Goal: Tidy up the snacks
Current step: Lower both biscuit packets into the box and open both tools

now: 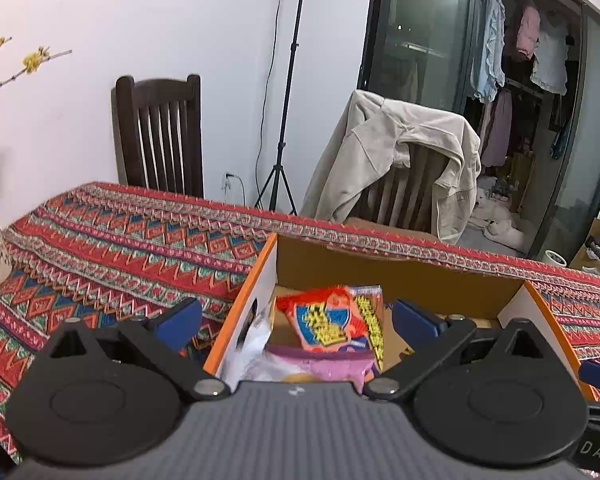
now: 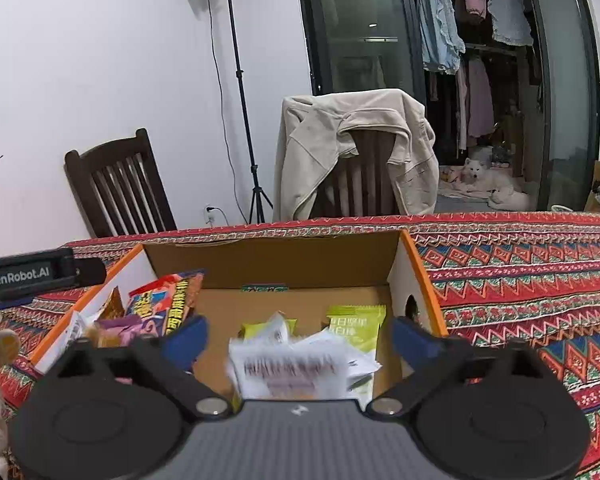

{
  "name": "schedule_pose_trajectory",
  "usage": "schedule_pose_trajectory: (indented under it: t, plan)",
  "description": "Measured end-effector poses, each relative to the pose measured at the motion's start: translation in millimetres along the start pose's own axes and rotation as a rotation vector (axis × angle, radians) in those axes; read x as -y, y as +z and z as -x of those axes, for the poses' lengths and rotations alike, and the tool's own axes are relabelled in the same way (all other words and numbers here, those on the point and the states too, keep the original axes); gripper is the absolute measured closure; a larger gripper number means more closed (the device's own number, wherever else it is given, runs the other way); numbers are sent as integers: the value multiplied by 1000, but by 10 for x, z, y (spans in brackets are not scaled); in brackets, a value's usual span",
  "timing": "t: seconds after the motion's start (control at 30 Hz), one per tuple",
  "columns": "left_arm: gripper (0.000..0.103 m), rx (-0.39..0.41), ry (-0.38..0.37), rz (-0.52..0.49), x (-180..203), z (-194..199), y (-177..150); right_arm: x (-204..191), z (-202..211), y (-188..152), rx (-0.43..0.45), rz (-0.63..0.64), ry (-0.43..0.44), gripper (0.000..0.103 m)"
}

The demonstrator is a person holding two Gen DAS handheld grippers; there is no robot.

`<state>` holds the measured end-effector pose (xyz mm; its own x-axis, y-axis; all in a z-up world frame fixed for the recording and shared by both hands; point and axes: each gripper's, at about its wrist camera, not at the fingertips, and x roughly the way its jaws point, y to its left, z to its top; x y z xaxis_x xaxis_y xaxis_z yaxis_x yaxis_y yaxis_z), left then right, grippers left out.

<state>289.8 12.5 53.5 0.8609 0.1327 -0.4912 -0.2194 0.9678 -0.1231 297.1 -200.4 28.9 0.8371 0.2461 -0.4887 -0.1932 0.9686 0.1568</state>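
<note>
An open cardboard box with an orange rim stands on the patterned tablecloth. In the left wrist view a red and blue snack packet and a pink packet lie in its left part. My left gripper hangs open above them, its blue fingers wide apart and touching nothing. In the right wrist view the same box holds a blurred white packet and green packets on the right, and the red packet at the left. My right gripper is open over the white packet.
The red patterned tablecloth covers the table around the box. Behind it stand a dark wooden chair, a chair draped with a beige jacket and a light stand. The left gripper's body shows at the right view's left edge.
</note>
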Motion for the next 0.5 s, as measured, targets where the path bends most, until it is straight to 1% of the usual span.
schedule_pose_trajectory:
  t: [0.13, 0.2, 0.27, 0.4, 0.5]
  plan:
    - [0, -2, -18, -8, -18, 76, -20, -9, 49, -36, -2, -5, 24, 0]
    - [0, 1, -42, 6, -56, 168, -34, -24, 101, -53, 2, -1, 36, 0]
    - [0, 3, -62, 3, -89, 281, -46, -25, 174, -75, -3, 0, 51, 0]
    - [0, 52, -85, -50, -155, 583, -143, -67, 329, -155, -35, 42, 67, 0]
    - [0, 55, -104, -50, -250, 773, -224, -104, 468, -240, -55, 66, 89, 0]
